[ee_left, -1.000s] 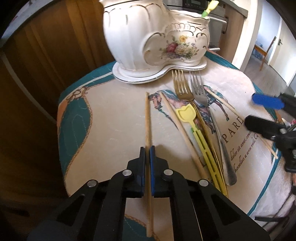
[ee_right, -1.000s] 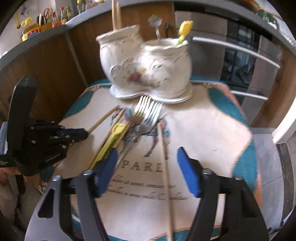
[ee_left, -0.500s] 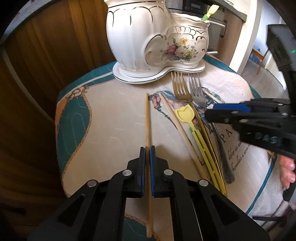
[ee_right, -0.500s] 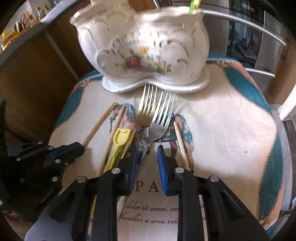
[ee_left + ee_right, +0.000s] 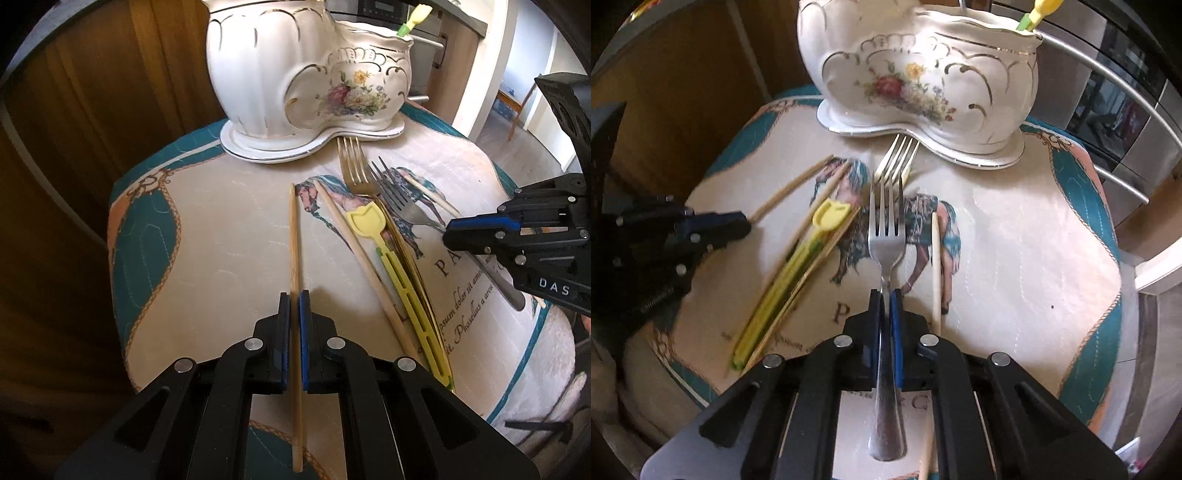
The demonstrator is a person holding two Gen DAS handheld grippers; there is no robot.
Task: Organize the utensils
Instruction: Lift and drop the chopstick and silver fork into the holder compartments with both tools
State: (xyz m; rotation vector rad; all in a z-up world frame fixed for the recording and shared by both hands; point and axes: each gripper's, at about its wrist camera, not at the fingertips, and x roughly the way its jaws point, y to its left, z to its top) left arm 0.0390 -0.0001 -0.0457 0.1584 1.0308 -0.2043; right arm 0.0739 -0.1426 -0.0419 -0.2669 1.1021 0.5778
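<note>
Left wrist view has the left gripper point(image 5: 294, 295) clamped on a wooden chopstick point(image 5: 294, 240), which runs straight out between the blue pads toward the white flowered holder point(image 5: 306, 85) at the back of the cloth point(image 5: 221, 229). Off to the right on the cloth lie another chopstick point(image 5: 354, 251), a yellow plastic utensil point(image 5: 391, 258) and a gold fork point(image 5: 352, 166), all side by side. Right wrist view shows the right gripper point(image 5: 885, 295) pinched tight on the neck of a silver fork point(image 5: 886, 236): tines point forward at the holder, handle runs back under the jaws. A pale chopstick point(image 5: 935, 266) lies just beside that gripper on its right.
</note>
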